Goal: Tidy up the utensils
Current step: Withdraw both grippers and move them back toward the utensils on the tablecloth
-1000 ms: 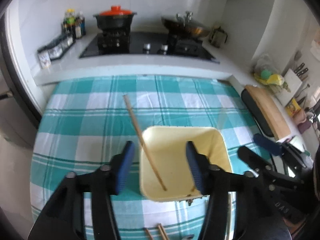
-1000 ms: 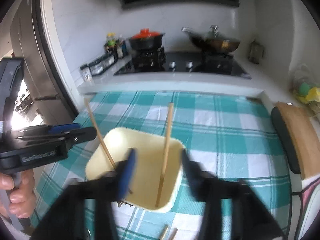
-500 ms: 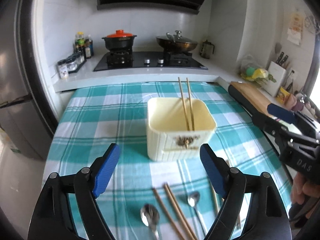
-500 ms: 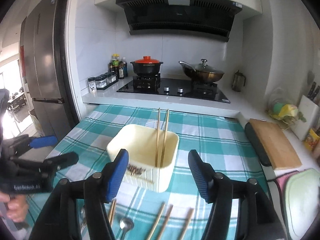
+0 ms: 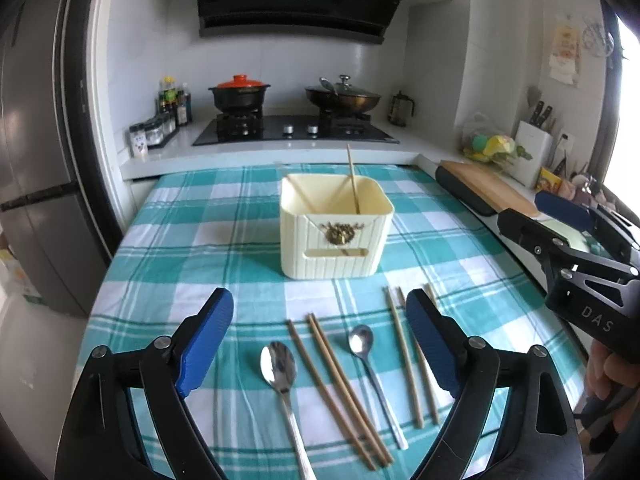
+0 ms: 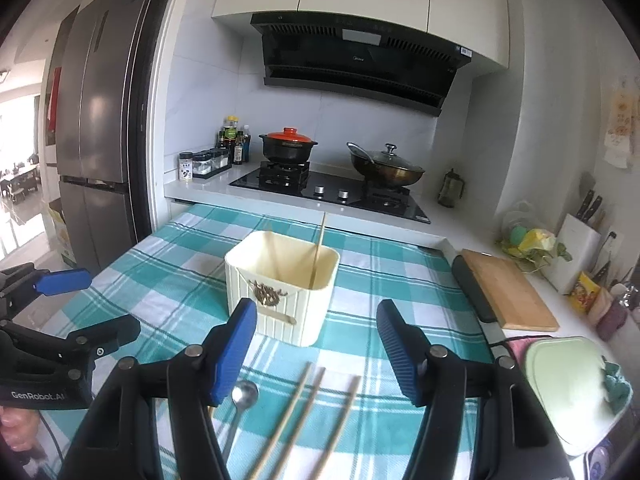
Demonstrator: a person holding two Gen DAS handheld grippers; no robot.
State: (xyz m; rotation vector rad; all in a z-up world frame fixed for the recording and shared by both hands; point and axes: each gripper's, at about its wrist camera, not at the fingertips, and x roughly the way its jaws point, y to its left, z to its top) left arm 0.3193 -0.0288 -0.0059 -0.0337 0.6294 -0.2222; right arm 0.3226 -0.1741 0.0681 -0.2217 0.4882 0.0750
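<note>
While unheld, chopsticks (image 5: 340, 384) before holder (image 5: 335, 240)

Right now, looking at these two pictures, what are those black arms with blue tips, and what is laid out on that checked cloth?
They are not robot arms. A person holds a hand tool in each hand, and each tool carries a wide-angle camera that looks out along its two blue-padded fingers. One picture comes from the left gripper, the other from the right gripper. Each tool also shows at the edge of the other's picture.

Both grippers are open and hold nothing.

On the checked tablecloth stands a cream utensil box with two chopsticks leaning inside it. In front of it lie two spoons, the bigger one on the left and a smaller one to its right, and several loose chopsticks. Behind is a stove with pots.
</note>
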